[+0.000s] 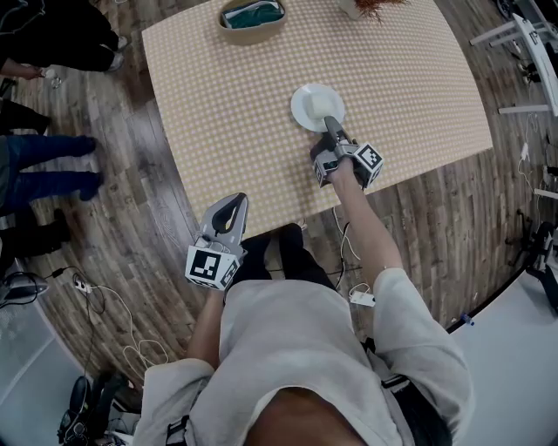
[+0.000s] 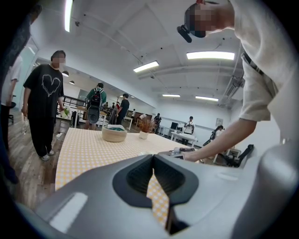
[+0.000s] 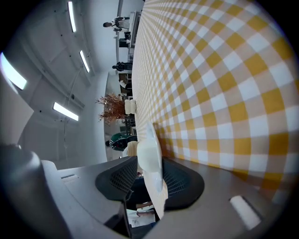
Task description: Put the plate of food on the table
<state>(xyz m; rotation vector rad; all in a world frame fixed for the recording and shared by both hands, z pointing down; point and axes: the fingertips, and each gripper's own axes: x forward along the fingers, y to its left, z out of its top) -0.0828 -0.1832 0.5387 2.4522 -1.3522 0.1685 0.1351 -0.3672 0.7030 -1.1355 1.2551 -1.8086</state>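
A white plate carrying a pale block of food lies flat on the yellow checked table. My right gripper reaches over the near side of the table to the plate's near rim. In the right gripper view the plate stands edge-on between the jaws of the right gripper; a dark gap shows beside the rim, so the pads do not press it. My left gripper hangs just off the table's front edge, jaws together and empty. In its own view the left gripper shows only tablecloth beyond.
A woven basket and a vase of dried plants stand at the table's far edge. People stand on the wood floor to the left. Cables trail on the floor near my feet.
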